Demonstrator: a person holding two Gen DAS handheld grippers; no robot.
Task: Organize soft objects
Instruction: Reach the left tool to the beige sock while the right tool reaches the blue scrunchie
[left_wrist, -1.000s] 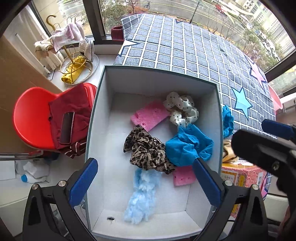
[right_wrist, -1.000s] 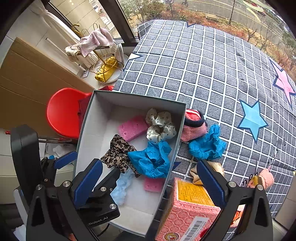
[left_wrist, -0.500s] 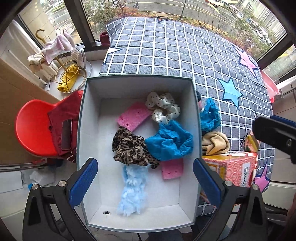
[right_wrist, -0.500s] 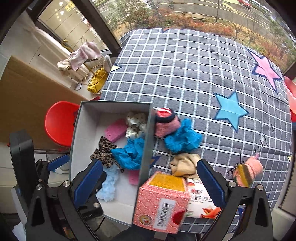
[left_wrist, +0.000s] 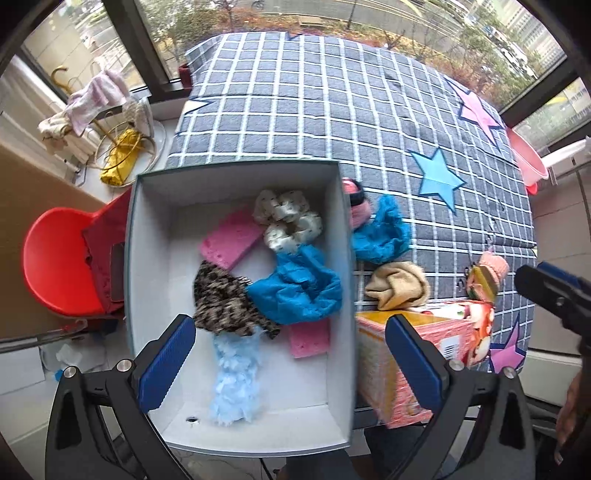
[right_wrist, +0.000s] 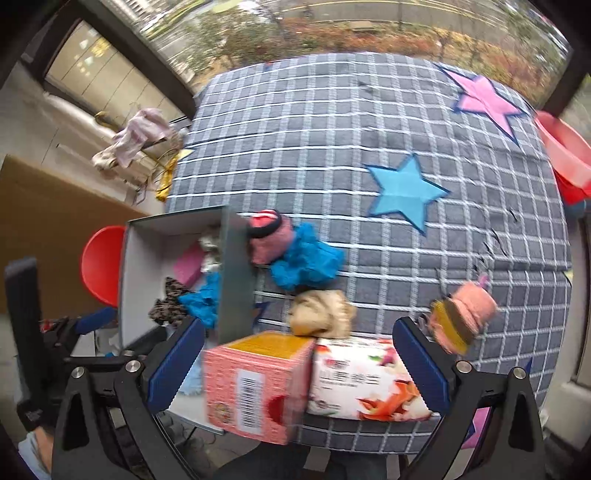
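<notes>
Left gripper (left_wrist: 288, 356) and right gripper (right_wrist: 297, 356) both released, holding nothing. Open grey cardboard box (left_wrist: 240, 173) contains a blue crinkled fabric scrunchie (left_wrist: 299, 288).

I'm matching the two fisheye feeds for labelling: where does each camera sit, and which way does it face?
Left wrist: on the left gripper, looking down into the white box; its open blue fingers show, the right gripper at the edge.
Right wrist: on the right gripper, above the pink carton, facing the checked cloth; the left gripper shows.
Shared: box, carton, beige cloth.
</notes>
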